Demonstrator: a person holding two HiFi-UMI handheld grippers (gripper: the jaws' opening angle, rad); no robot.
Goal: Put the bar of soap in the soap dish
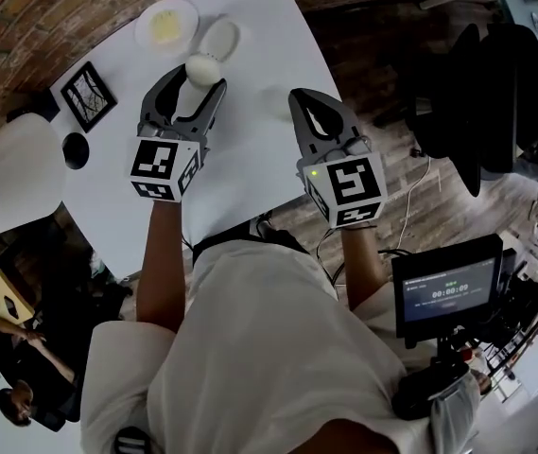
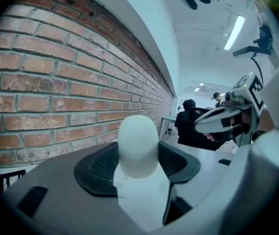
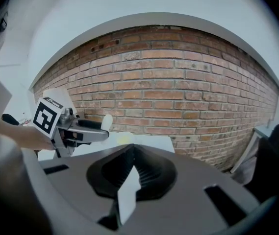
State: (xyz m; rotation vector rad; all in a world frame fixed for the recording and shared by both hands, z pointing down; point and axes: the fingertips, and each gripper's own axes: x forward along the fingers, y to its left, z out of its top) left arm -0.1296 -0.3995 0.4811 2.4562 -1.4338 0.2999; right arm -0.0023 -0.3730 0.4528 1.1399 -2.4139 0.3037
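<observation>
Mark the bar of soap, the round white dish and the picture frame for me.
bar of soap (image 1: 202,68): head view, middle of its white rounded body.
round white dish (image 1: 190,19): head view, bare rim on its right side.
picture frame (image 1: 89,96): head view, centre of the framed picture.

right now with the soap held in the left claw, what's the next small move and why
Probably ease the left claw forward until the bar of soap hangs over the oval white dish. Its jaws are shut on the soap, and in the head view that dish lies just beyond it, seemingly empty.
</observation>
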